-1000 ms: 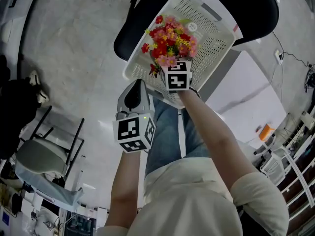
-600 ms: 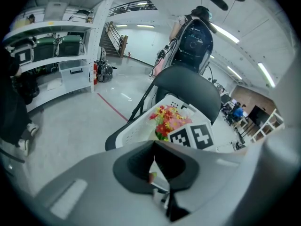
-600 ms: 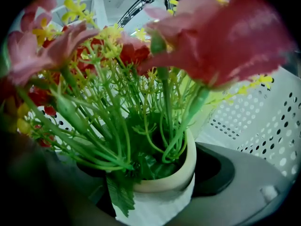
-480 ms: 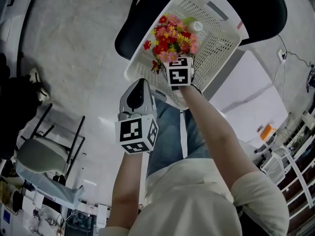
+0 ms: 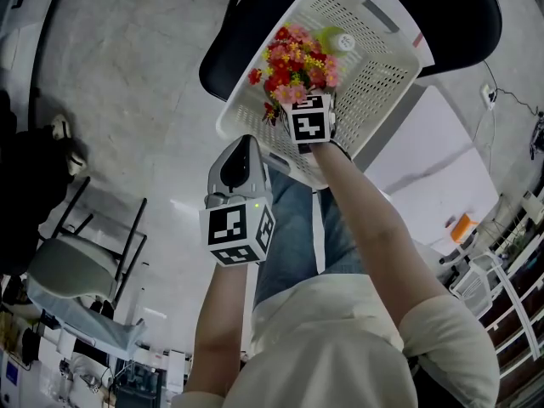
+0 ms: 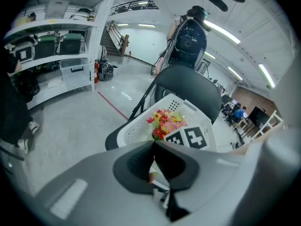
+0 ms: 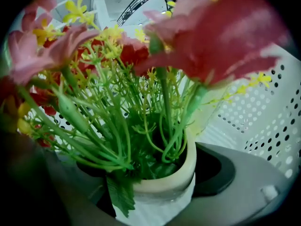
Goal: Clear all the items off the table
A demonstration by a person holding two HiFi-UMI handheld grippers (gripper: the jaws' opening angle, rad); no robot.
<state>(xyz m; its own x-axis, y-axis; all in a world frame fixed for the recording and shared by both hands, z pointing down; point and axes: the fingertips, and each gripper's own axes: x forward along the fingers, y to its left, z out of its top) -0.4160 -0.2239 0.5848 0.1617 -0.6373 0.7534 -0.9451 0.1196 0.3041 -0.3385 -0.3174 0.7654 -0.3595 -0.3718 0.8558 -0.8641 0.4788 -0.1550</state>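
Pot of flowers (image 7: pixel 162 192), clamped between the jaws of the right gripper (image 5: pixel 308 124), has edged deeper into the white basket (image 5: pixel 378 66), so this item looks nearly cleared, while the left gripper (image 5: pixel 236 170) hangs short of it, jaws closed on nothing.

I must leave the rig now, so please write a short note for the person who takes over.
Left gripper: shut, empty, near the white basket's edge.
Right gripper: shut on the pot of flowers, inside that basket on the black chair.
Done: pot is in the basket, not yet released.
Left: open the jaws, then check the table, which is out of view.
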